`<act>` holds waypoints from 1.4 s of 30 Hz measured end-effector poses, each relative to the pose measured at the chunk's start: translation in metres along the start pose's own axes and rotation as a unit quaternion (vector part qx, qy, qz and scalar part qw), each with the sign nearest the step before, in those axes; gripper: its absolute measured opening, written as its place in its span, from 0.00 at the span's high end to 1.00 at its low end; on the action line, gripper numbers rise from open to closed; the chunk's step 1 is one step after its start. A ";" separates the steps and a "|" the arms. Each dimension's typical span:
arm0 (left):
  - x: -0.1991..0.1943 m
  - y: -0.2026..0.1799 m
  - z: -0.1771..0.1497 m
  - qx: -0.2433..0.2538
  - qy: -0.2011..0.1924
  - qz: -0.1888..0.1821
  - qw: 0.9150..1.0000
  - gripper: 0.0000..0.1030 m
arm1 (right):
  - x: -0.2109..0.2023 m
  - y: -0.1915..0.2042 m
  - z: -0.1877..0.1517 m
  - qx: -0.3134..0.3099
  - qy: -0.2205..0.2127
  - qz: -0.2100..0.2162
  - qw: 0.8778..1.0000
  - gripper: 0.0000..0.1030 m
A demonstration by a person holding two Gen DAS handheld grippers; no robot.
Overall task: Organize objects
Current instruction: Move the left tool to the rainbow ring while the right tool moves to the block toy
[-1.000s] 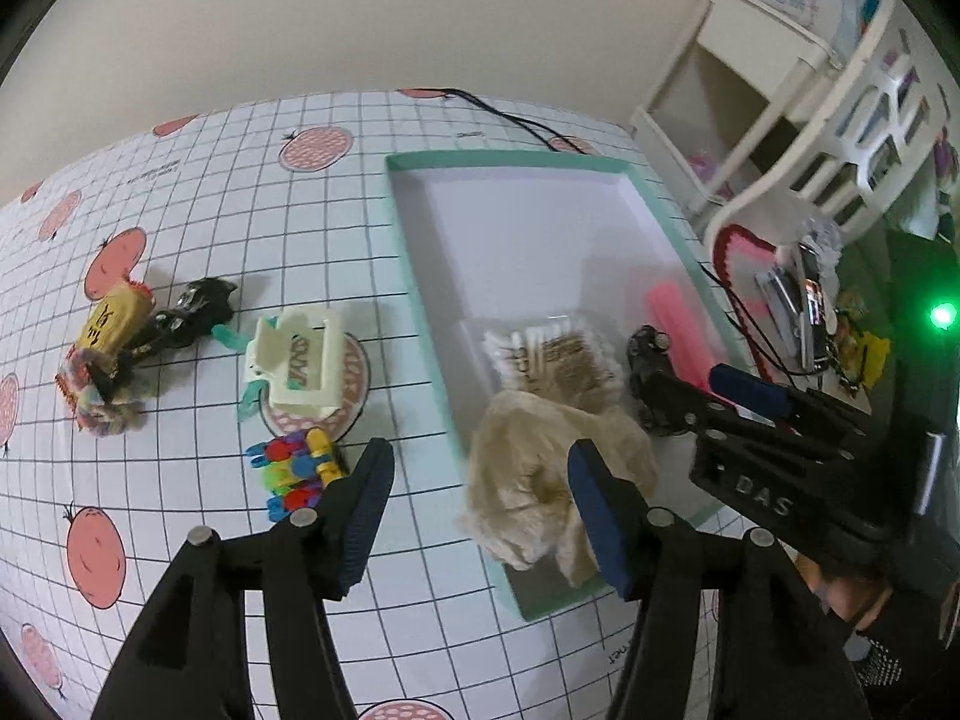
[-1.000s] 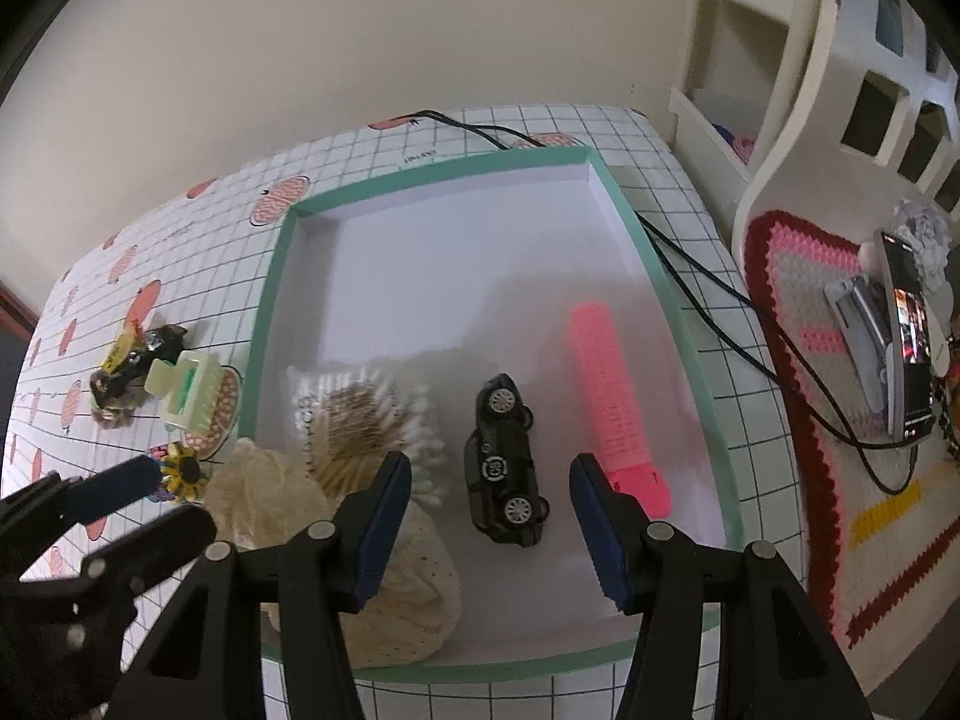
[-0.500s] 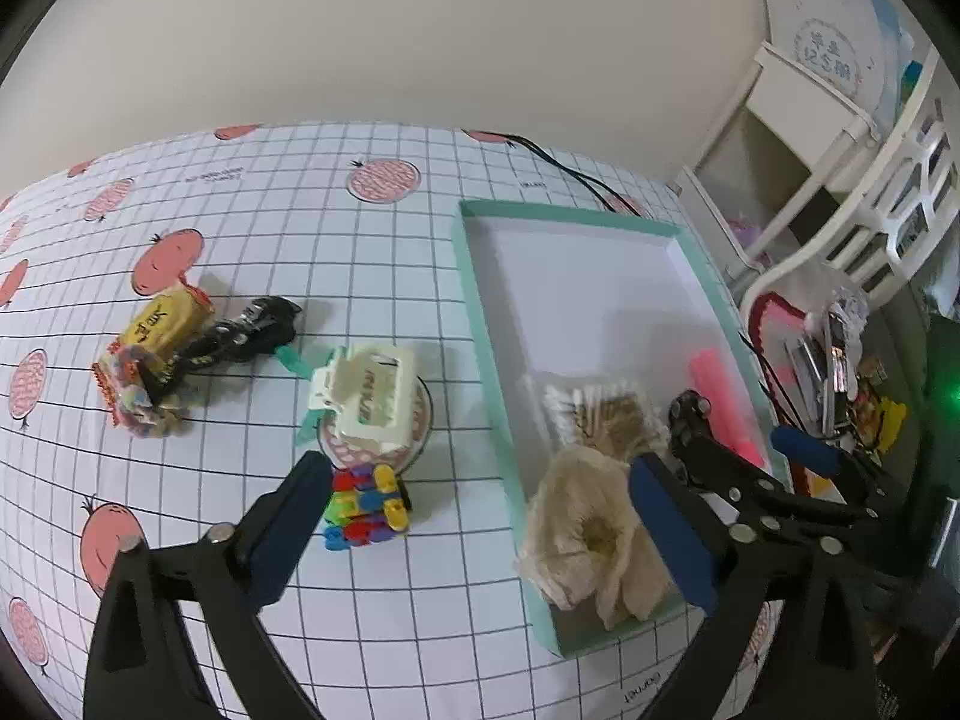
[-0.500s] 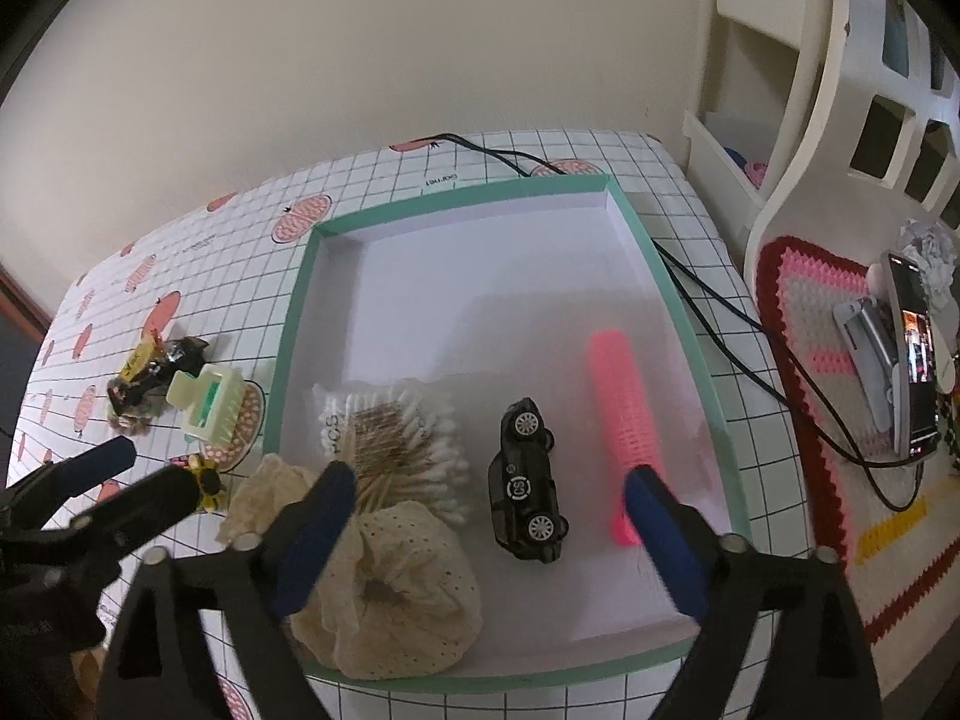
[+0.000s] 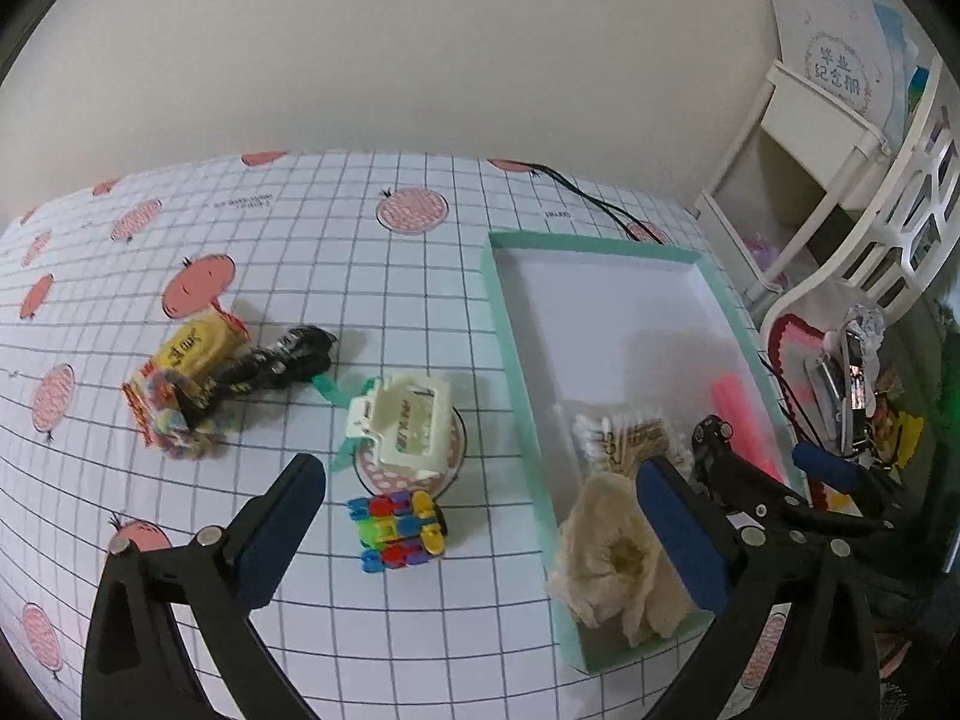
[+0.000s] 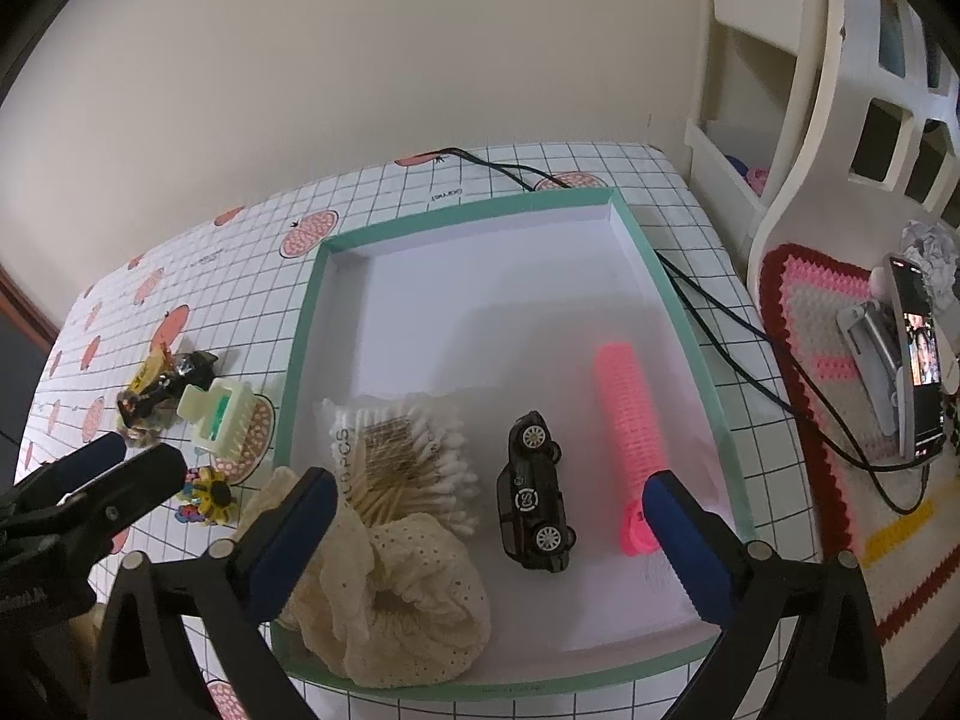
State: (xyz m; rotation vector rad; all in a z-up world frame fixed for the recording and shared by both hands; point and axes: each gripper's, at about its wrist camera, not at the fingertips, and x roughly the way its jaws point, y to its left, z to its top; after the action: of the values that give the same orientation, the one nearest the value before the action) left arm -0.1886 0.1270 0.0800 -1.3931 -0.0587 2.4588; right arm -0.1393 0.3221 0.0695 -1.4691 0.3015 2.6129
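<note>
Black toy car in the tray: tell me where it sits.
In the right wrist view, the black toy car lies on the tray floor, between the cotton swab pack on its left and the pink roller on its right.

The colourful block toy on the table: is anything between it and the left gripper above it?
Nothing visible is. The colourful block toy lies alone on the tablecloth, just ahead of the open left gripper. The cream hair claw lies beyond it, apart from it, and the green tray is off to the side.
</note>
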 end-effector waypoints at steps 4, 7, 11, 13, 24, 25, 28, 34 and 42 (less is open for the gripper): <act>-0.009 0.005 0.004 -0.002 -0.022 0.003 1.000 0.00 | -0.003 0.002 0.001 -0.001 -0.007 0.010 1.000 0.00; -0.018 0.014 0.009 -0.011 -0.041 0.006 0.999 0.00 | -0.010 0.007 0.004 -0.006 -0.023 0.015 1.000 0.00; -0.032 0.036 0.016 -0.038 -0.071 0.013 0.997 0.00 | -0.026 0.013 0.009 -0.007 -0.066 0.021 0.998 0.00; -0.036 0.048 0.019 -0.050 -0.078 0.023 0.995 0.00 | -0.035 0.019 0.010 -0.011 -0.088 0.024 0.996 0.00; -0.045 0.109 0.021 -0.111 -0.069 0.062 0.989 0.00 | -0.040 0.064 0.010 -0.028 -0.109 0.061 0.992 0.00; -0.045 0.116 0.020 -0.119 -0.064 0.066 0.989 0.00 | -0.039 0.071 0.009 -0.034 -0.110 0.066 0.991 0.00; -0.043 0.133 0.018 -0.141 -0.051 0.074 0.986 0.00 | -0.038 0.092 0.004 -0.058 -0.109 0.078 0.989 0.00; -0.033 0.156 0.015 -0.150 -0.033 0.078 0.985 0.00 | -0.023 0.128 -0.005 -0.091 -0.084 0.095 0.988 0.01; -0.009 0.160 0.016 -0.114 -0.005 0.078 0.990 0.01 | -0.003 0.161 -0.013 -0.118 -0.053 0.098 0.987 0.04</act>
State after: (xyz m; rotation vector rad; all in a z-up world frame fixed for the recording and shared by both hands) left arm -0.2377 -0.0261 0.0662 -1.5312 -0.2506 2.6555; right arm -0.1599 0.1629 0.0834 -1.4235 0.1350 2.9609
